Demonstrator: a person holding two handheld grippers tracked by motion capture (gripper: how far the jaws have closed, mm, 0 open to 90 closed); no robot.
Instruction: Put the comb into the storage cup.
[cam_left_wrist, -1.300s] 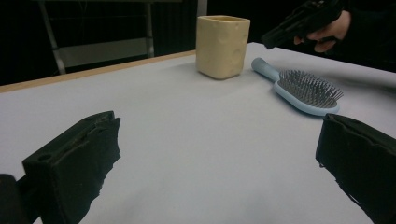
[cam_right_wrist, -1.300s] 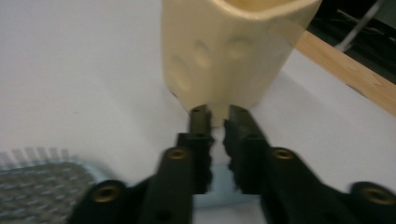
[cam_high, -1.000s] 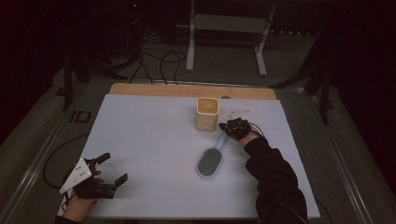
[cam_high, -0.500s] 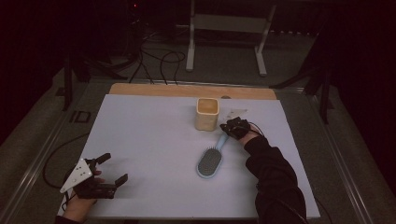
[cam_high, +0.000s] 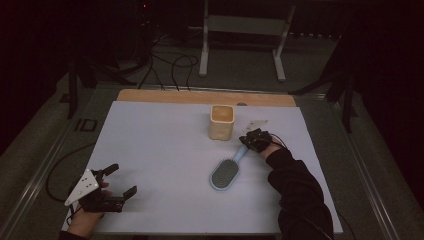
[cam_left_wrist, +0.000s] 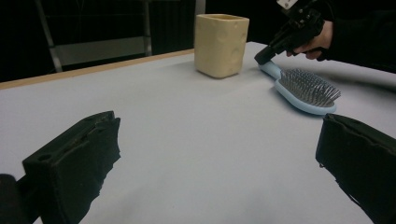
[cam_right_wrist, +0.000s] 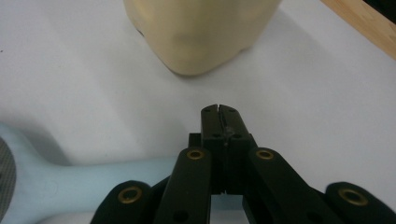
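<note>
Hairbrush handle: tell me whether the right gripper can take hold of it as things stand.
Probably not yet. The right gripper sits right above the hairbrush handle with nothing between, but its jaws are shut together with nothing in them. They would have to open first; the cup stands clear.

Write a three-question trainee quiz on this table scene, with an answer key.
1. True or false: the hairbrush lies bristles up on the white table cover.
2. Which gripper has its jaws wide apart: A) the left gripper, B) the right gripper?
3. What stands just beyond the brush handle, ahead of the right gripper's tips in the right gripper view?

Key
1. True: the bristles point upward in the left gripper view.
2. A. The right gripper's jaws are closed together, with nothing visible between the tips, just over the end of the handle.
3. The cream square cup, upright and open at the top.
</note>
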